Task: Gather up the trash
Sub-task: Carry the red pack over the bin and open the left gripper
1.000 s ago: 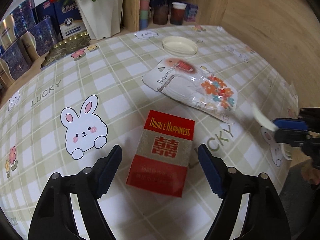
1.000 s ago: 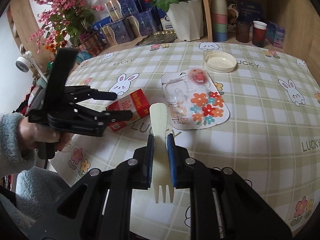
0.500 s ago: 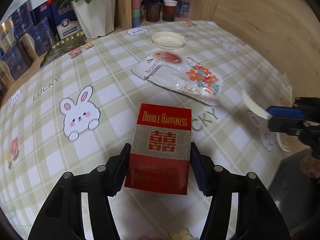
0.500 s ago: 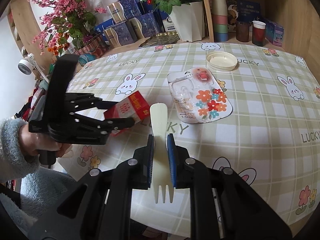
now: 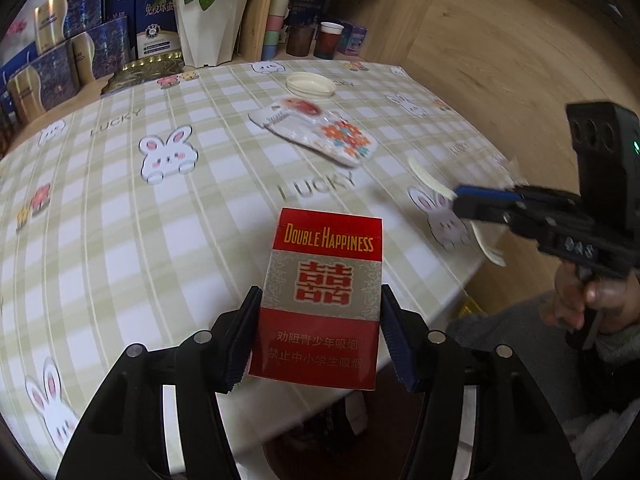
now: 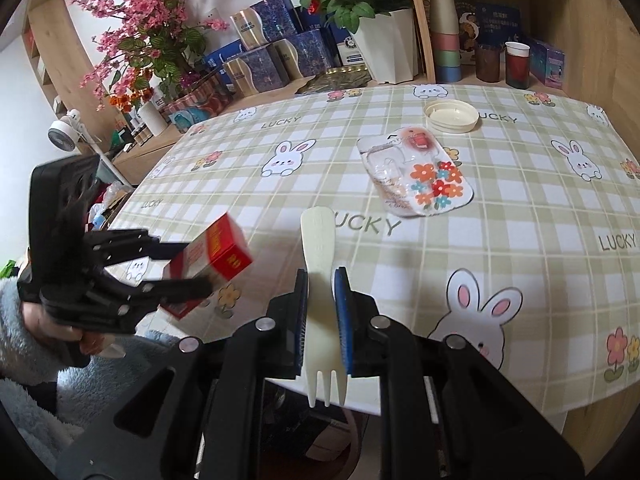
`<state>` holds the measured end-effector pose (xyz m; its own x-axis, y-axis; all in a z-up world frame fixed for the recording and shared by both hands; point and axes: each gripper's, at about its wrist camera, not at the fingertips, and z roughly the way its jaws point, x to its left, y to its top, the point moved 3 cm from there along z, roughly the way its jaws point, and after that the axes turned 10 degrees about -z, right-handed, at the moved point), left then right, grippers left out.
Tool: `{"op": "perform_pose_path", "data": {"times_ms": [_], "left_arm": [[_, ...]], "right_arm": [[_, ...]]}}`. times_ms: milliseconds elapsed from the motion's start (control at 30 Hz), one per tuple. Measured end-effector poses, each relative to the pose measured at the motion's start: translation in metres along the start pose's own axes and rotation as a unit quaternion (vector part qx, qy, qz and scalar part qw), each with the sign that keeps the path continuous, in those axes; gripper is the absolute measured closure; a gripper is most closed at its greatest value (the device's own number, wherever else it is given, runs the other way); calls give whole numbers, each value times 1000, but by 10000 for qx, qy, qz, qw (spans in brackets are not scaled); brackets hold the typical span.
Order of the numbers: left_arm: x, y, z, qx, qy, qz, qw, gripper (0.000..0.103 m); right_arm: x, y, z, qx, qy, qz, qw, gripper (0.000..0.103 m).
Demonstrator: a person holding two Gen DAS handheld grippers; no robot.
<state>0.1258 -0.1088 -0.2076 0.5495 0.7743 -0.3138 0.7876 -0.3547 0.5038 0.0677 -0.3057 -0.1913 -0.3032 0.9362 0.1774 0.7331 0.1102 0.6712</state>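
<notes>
Left wrist view has the red cigarette box (image 5: 320,300) clamped by its long sides in the left gripper (image 5: 320,332), lifted off the table (image 5: 120,240) near its front edge, so that one's grabbed. The right gripper (image 6: 320,320) is closed tight on a cream plastic fork (image 6: 322,280), tines pointing back at the camera. Risks, imo: the box is only pinched low down, so a quick swing could tilt it or crush the card; the fork is thin and slick and could pivot out. Also both hands are close together, so they could bump. Count: one box, one fork, one flowery blister pack (image 6: 420,176) and one round lid (image 6: 452,114) left on the cloth, two grippers.
</notes>
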Motion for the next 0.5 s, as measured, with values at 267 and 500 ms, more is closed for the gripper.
{"op": "perform_pose_path", "data": {"times_ms": [267, 500], "left_arm": [[-4, -64, -14, 323, -217, -160, 9991, 46], [-6, -115, 3, 1092, -191, 10, 9938, 46]], "right_arm": [[21, -19, -13, 40, 76, -132, 9999, 86], [33, -30, -15, 127, 125, -197, 9996, 86]]}}
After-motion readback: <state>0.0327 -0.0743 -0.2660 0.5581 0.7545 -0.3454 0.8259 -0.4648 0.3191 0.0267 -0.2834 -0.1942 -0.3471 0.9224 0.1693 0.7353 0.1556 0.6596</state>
